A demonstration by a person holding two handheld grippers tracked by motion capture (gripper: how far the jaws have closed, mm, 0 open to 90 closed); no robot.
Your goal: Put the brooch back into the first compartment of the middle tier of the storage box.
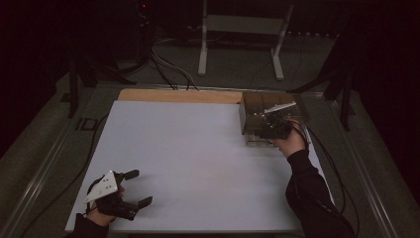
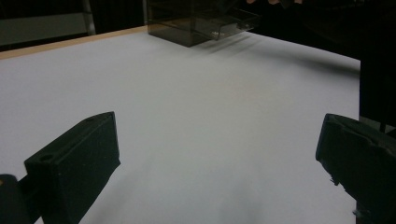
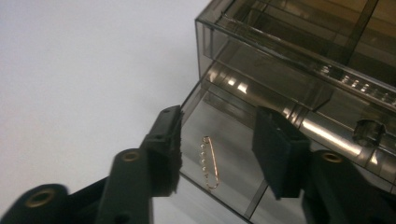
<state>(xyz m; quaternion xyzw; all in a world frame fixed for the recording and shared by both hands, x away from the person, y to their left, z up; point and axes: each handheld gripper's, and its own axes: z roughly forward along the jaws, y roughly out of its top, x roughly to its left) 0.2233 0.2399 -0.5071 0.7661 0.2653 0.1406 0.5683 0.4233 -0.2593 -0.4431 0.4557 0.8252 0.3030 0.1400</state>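
The work in hand looks to centre on a smoked, see-through drawer box standing toward two o'clock on the white bench, near its far right corner. Its lower drawer already stands pulled partway out, so the opening step seems done or close to done. In the right gripper view a small gold safety pin lies flat on the drawer floor, just inside the drawer's front edge. The right gripper hovers at that drawer with its jaws apart, one on each side of the pin and neither touching it, so nothing is clamped yet. Whether the pin has just been dropped in or is about to be lifted out cannot be told; either way, what appears left is a grasp or a retreat, and then pushing the drawer shut. In the high view the right gripper sits over the front of the box, with the person's dark sleeve running back toward five o'clock. The left gripper rests well apart from all this, down at seven o'clock near the bench's near left corner, its jaws spread wide with nothing between them. The left gripper view looks across bare bench toward the box at its twelve o'clock, and that hand seems to be idle.
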